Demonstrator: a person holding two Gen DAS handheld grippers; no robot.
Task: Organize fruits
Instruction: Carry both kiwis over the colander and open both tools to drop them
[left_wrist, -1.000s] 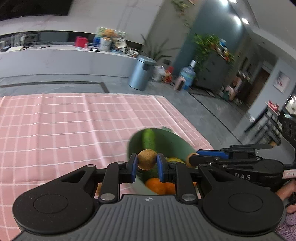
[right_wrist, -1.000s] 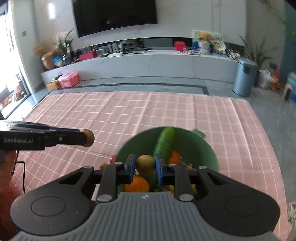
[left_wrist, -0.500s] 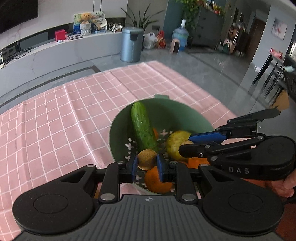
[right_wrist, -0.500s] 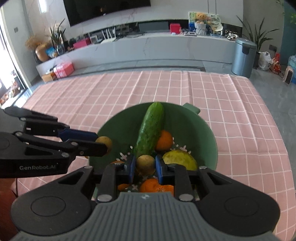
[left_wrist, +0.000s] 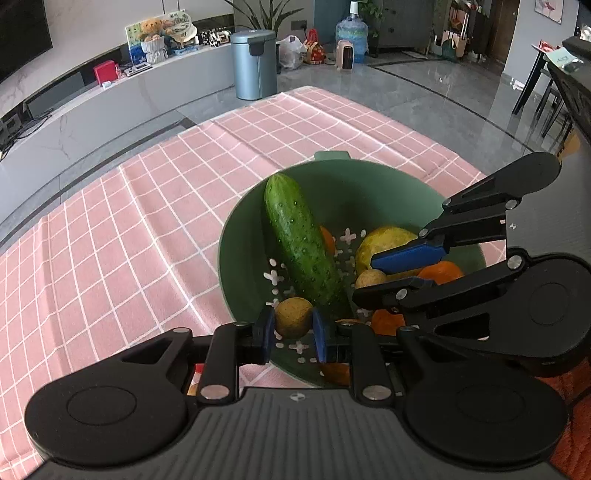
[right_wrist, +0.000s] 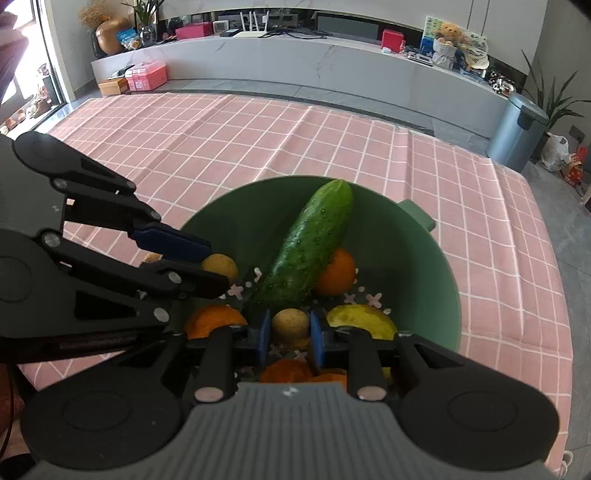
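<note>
Left wrist view: the left gripper (left_wrist: 293, 334) is clenched on a small round tan-brown fruit (left_wrist: 293, 317), pinched between its blue pads, hanging just over the near rim of the green plastic colander bowl (left_wrist: 332, 173).
Right wrist view: the right gripper (right_wrist: 290, 338) is gripping a second small round tan fruit (right_wrist: 290, 325) the same way, low inside that bowl.
Ahead of both jaws: a long bumpy green cucumber (left_wrist: 303, 247) leans up the bowl wall, with round oranges (right_wrist: 335, 272) and a yellow-green lumpy fruit (right_wrist: 362, 320) packed around it.
Under everything: a pink checked tablecloth (left_wrist: 129, 229).
Risk, crowding: both tools are nose to nose over one bowl; opening together, I'd say the fingers could knock each other.
Risk, bounce: the left fruit sits close to the rim, so dropped from here it may strike the edge or an orange and roll out onto the cloth.
Risk, cucumber: it is only propped; a nudge from either jaw could tip it over the side.
Risk, squeeze: soft fruit held this tightly may bruise.
</note>
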